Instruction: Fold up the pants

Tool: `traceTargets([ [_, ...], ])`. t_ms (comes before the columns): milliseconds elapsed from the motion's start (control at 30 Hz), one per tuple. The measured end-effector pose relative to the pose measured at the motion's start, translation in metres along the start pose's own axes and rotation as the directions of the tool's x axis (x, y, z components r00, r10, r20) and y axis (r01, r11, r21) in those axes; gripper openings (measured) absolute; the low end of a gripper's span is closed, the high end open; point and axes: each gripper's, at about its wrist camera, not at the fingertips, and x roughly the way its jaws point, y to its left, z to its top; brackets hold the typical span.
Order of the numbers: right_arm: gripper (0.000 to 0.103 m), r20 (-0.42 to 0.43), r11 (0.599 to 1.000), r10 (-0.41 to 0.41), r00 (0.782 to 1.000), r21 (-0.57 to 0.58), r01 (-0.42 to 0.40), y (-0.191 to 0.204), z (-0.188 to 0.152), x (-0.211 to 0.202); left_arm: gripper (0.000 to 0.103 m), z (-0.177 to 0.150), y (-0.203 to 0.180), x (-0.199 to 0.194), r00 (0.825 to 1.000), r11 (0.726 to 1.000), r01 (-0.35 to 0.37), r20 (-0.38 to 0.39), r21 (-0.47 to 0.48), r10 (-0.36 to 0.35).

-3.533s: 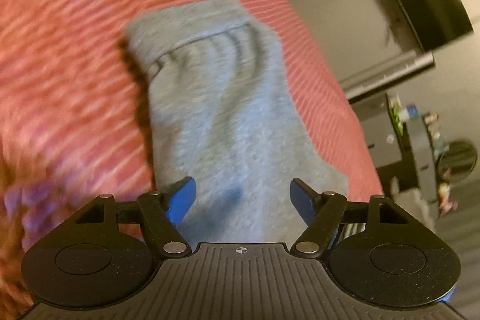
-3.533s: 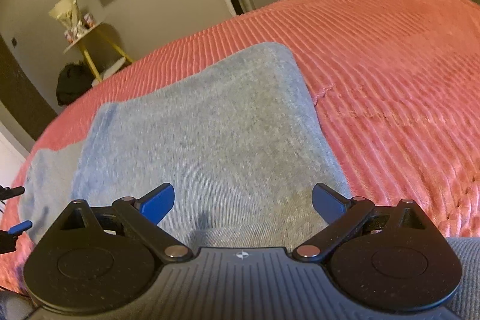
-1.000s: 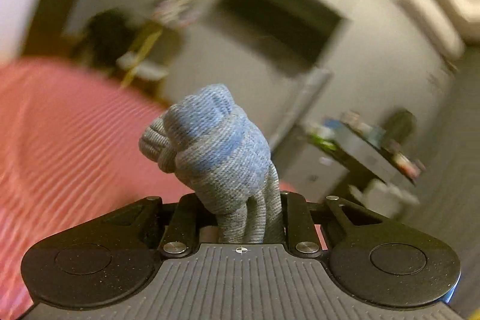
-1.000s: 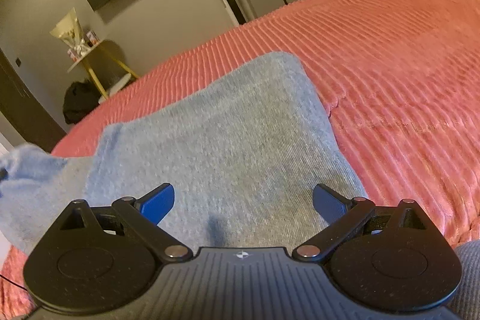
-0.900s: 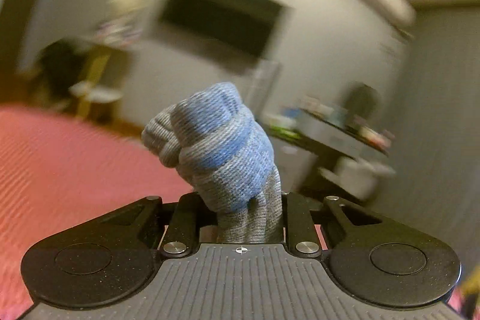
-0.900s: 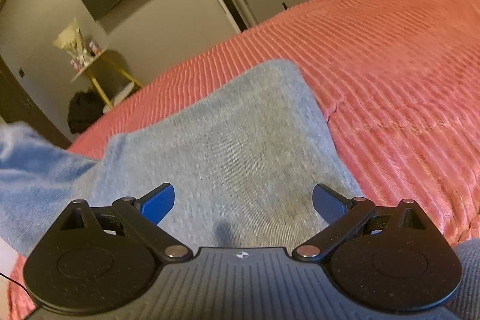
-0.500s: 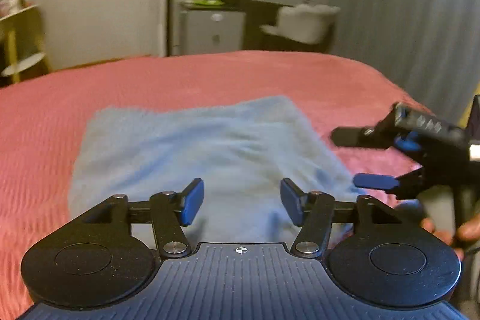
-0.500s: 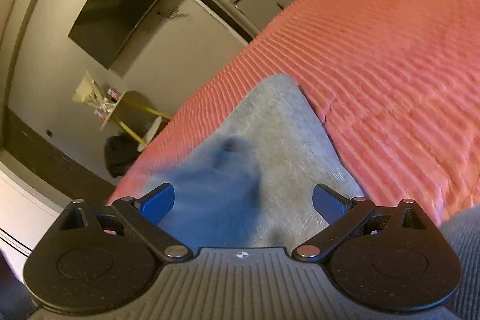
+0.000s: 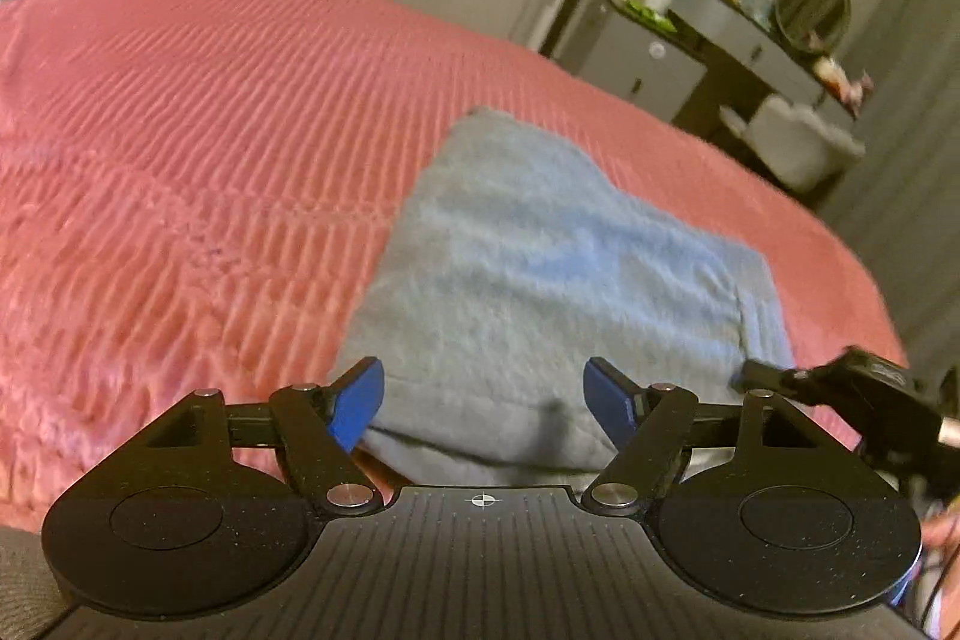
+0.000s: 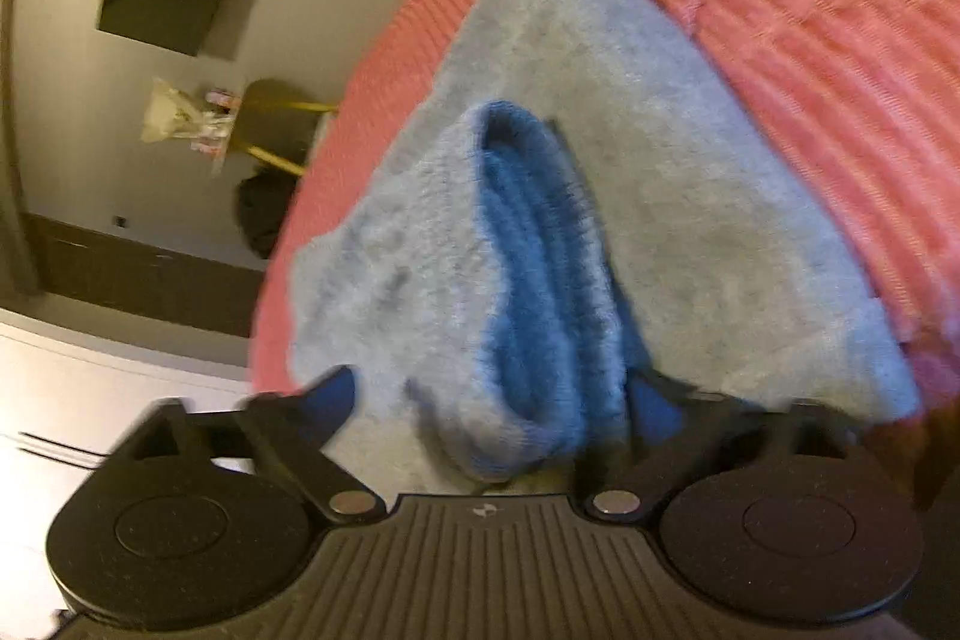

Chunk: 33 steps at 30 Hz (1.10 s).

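Here the grey-blue pants (image 9: 558,274) are being shown lying folded into a compact, roughly square pad on the ribbed pink bedspread (image 9: 180,148), toward the near edge of the bed. In the right wrist view the same pants (image 10: 690,196) are being seen with a bunched, darker blue ribbed band (image 10: 540,292) standing up from the top layer, right in front of the right gripper (image 10: 486,394). That gripper's jaws are being closed at this moment, with the raised fold of cloth lying between them; because the picture is being smeared by motion, it cannot be told whether the pads are yet pressing on the cloth. The left gripper (image 9: 485,400) is being held just above the near edge of the pad, its blue pads being spread apart with nothing pinched between them, and only flat cloth is being seen beyond them. The tip of the right gripper (image 9: 840,388) is being glimpsed at the right edge of the left view, at the pad's corner. Judging by this, a late fold is being laid and the loose end is being taken over by the right side. The next move is probably being called for as a firm pinch on the bunched band, followed by its being drawn flat over the stack without the layers beneath being dragged out of line.
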Motion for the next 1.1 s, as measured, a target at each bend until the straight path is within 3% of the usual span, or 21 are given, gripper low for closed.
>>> traceTargets([
  [33, 0.047, 0.001, 1.0, -0.017, 1.0, -0.001, 0.017, 0.0, 0.002, 0.001, 0.079, 0.0, -0.003, -0.001, 1.0, 1.0, -0.002, 0.005, 0.019, 0.002],
  [100, 0.048, 0.006, 1.0, -0.009, 1.0, -0.025, 0.009, 0.0, 0.003, 0.002, 0.079, 0.0, -0.005, -0.001, 1.0, 0.999, -0.002, 0.014, 0.033, 0.001],
  [200, 0.071, -0.022, 0.999, 0.027, 0.999, -0.023, -0.028, -0.001, 0.002, 0.011, 0.079, -0.003, -0.009, 0.002, 1.0, 0.999, -0.011, 0.01, 0.037, 0.01],
  [267, 0.073, -0.064, 0.999, 0.018, 0.998, -0.041, -0.021, 0.009, 0.0, 0.022, 0.079, -0.004, -0.009, -0.003, 1.0, 0.999, -0.012, 0.023, 0.038, 0.011],
  [333, 0.046, -0.042, 0.99, -0.055, 0.998, -0.13, 0.049, 0.031, -0.002, 0.024, 0.079, -0.005, -0.009, -0.008, 0.999, 0.999, -0.006, 0.04, 0.04, 0.005],
  [367, 0.046, -0.023, 0.982, -0.059, 0.998, -0.18, 0.054, 0.045, -0.001, 0.022, 0.079, -0.006, -0.008, -0.01, 0.999, 0.999, -0.002, 0.05, 0.046, 0.0],
  [533, 0.043, 0.061, 0.965, 0.103, 0.993, -0.246, -0.085, 0.113, 0.016, -0.007, 0.079, -0.012, -0.021, -0.015, 0.997, 0.987, 0.041, 0.055, 0.153, -0.05],
  [633, 0.043, 0.086, 0.941, 0.189, 0.978, -0.299, -0.155, 0.152, 0.025, -0.022, 0.081, -0.018, -0.037, -0.008, 0.999, 0.965, -0.012, 0.049, 0.263, -0.001],
  [733, 0.042, 0.079, 0.922, 0.236, 0.968, -0.334, -0.198, 0.18, 0.03, -0.032, 0.081, -0.015, -0.04, 0.008, 0.994, 0.958, -0.103, 0.056, 0.268, 0.091],
  [800, 0.042, 0.071, 0.911, 0.257, 0.964, -0.35, -0.217, 0.192, 0.029, -0.035, 0.082, -0.013, -0.039, 0.023, 0.99, 0.954, -0.138, 0.018, 0.265, 0.138],
  [900, 0.042, 0.047, 0.908, 0.283, 0.958, -0.334, -0.252, 0.199, 0.033, -0.038, 0.067, -0.012, -0.034, 0.04, 0.98, 0.949, -0.186, -0.017, 0.255, 0.197],
  [967, 0.042, 0.054, 0.905, 0.283, 0.958, -0.346, -0.247, 0.2, 0.036, -0.041, 0.037, -0.006, -0.023, 0.037, 0.992, 0.977, -0.123, -0.019, 0.176, 0.129],
  [1000, 0.042, 0.059, 0.905, 0.282, 0.957, -0.347, -0.245, 0.199, 0.037, -0.041, 0.031, -0.006, -0.018, 0.033, 0.994, 0.983, -0.107, -0.015, 0.148, 0.11],
  [1033, 0.042, 0.064, 0.907, 0.279, 0.958, -0.346, -0.241, 0.197, 0.036, -0.044, 0.02, -0.006, -0.015, 0.03, 0.992, 0.983, -0.123, 0.0, 0.135, 0.124],
  [1067, 0.042, 0.07, 0.909, 0.273, 0.96, -0.345, -0.233, 0.193, 0.036, -0.048, 0.019, -0.006, -0.014, 0.028, 0.986, 0.976, -0.168, 0.018, 0.137, 0.167],
  [1100, 0.042, 0.078, 0.912, 0.265, 0.961, -0.343, -0.224, 0.186, 0.034, -0.054, 0.019, -0.006, -0.011, 0.027, 0.986, 0.978, -0.167, 0.014, 0.125, 0.166],
])
